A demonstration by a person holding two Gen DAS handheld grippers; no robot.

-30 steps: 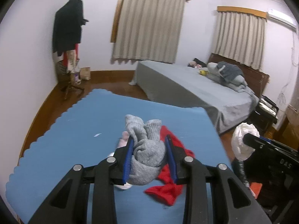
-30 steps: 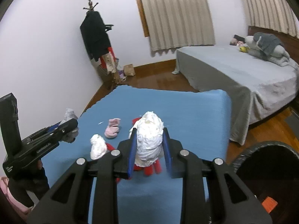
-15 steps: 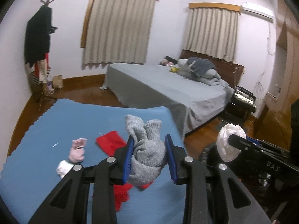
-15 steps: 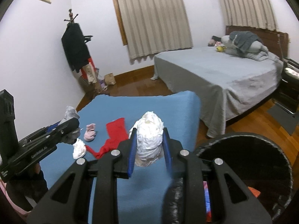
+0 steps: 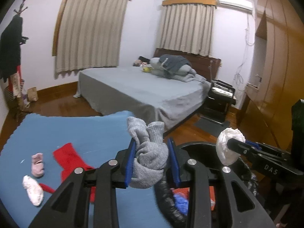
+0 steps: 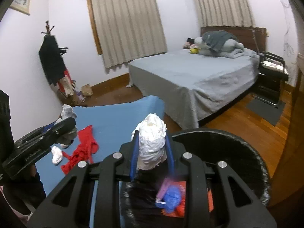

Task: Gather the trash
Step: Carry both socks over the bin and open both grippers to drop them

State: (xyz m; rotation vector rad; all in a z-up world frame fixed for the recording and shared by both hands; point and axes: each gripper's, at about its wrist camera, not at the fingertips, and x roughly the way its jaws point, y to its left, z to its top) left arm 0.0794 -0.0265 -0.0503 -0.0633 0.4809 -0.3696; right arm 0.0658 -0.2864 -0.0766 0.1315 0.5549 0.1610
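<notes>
My left gripper is shut on a grey sock and holds it over the near left rim of a black trash bin. My right gripper is shut on a crumpled white wad above the same bin, which holds blue and orange trash. On the blue mat lie a red garment, a pink sock and a white wad. The right gripper with its wad shows in the left wrist view.
A bed with grey sheets stands beyond the mat. A coat rack stands by the far wall. A black side table stands beside the bed, and wooden cupboards line the right. Wooden floor lies between the bed and the bin.
Both grippers have swung right, from over the blue mat to over the black bin. Each still holds its item. The items on the mat have not moved.
</notes>
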